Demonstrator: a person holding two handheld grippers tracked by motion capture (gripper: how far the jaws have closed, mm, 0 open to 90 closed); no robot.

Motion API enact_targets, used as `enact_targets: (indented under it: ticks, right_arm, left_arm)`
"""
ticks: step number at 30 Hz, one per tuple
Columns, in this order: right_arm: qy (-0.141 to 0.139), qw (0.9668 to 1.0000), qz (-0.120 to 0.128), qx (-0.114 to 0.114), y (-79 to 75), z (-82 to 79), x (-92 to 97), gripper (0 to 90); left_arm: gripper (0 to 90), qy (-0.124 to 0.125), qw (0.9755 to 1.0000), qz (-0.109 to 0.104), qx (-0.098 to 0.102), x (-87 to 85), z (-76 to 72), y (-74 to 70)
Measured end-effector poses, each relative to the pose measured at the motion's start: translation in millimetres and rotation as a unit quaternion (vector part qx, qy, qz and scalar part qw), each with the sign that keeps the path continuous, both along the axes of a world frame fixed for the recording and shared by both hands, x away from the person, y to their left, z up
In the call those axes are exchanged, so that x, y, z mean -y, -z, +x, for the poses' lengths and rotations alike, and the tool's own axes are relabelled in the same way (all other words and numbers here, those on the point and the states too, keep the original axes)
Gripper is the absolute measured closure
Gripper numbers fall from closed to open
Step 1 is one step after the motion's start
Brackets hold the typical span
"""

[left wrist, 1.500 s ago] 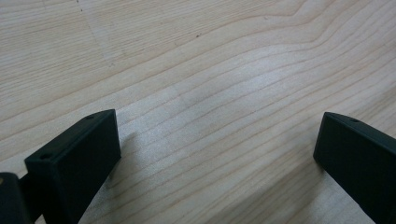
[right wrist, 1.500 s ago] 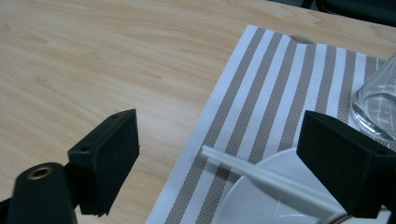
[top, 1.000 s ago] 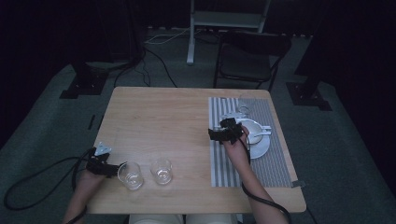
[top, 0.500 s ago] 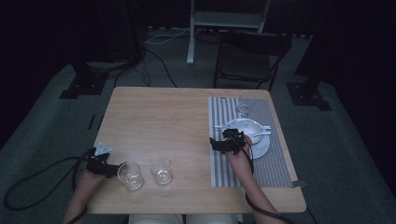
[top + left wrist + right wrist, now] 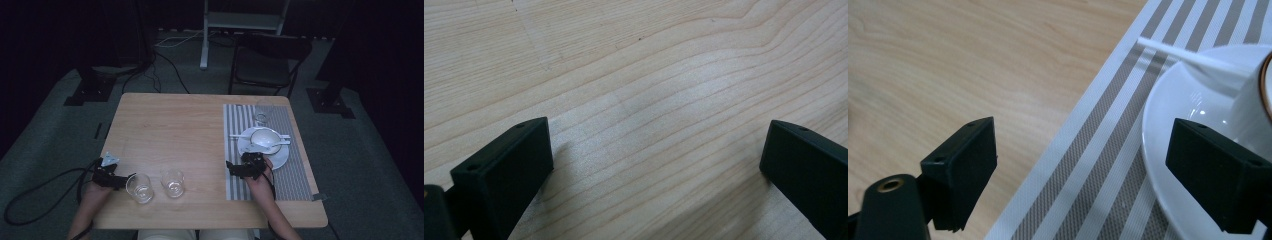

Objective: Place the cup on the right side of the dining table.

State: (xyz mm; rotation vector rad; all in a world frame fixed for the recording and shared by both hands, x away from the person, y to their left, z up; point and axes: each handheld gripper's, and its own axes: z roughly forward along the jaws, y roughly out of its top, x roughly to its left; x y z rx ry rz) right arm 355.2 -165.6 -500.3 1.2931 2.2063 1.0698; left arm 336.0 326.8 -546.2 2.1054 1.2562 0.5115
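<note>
Wooden table (image 5: 175,130): rectangular, pale grain, bare at centre and far left.

Striped placemat (image 5: 290,175): grey and white, laid along the table's right side.

White plate (image 5: 280,157): on the placemat, carrying a white bowl (image 5: 265,137) with a spoon (image 5: 272,146) resting in it; a white utensil (image 5: 237,136) lies across the plate's far part, its end out on the mat.

Glasses, three, clear: one (image 5: 261,111) at the placemat's far end; one (image 5: 172,181) near the front edge at centre; one (image 5: 139,187) just left of it.

Left gripper (image 5: 124,180): near the front-left corner, tips just beside the leftmost glass. In the left gripper view its jaws stand spread wide over bare wood, gripping nothing.

Right gripper (image 5: 234,169): at the placemat's left border, just before the plate. In the right gripper view (image 5: 1080,165) the jaws gape wide and empty, one over wood, the other over the plate's rim.
</note>
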Motion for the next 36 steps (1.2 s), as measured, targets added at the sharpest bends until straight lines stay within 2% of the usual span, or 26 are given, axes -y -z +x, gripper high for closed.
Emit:
enact_targets:
  ticks: [3, 7, 11, 19, 28, 36]
  right_arm:
    - [0.0, 1.0, -0.006, -0.001, 4.0, -4.3, 1.8, 12.6]
    - [-0.002, 1.0, 0.002, -0.003, 13.5, -16.4, 10.7, 12.6]
    - [0.006, 0.9998, 0.003, 0.018, 15.4, -27.0, 19.0, 12.7]
    - [0.015, 0.9998, -0.001, 0.009, 19.2, -38.6, 36.3, 12.6]
    - [0.04, 0.9992, -0.004, 0.004, 22.6, -47.8, 58.3, 12.6]
    - [0.079, 0.9968, 0.0, 0.012, 26.8, -54.2, 83.7, 12.6]
  left_arm:
    - [0.9, 0.001, 1.0, 0.001, -0.001, -0.2, 0.0, -0.2]
    - [1.0, 0.0, 1.0, 0.001, -0.001, -0.1, -0.1, -0.1]
    - [1.0, 0.0, 1.0, 0.001, -0.001, -0.1, -0.2, -0.2]
    - [1.0, 0.0, 1.0, 0.001, -0.001, -0.1, -0.2, -0.3]
    - [1.0, 0.0, 1.0, 0.001, -0.001, -0.1, -0.2, -0.2]
    - [1.0, -0.001, 1.0, 0.001, -0.001, -0.1, -0.2, -0.3]
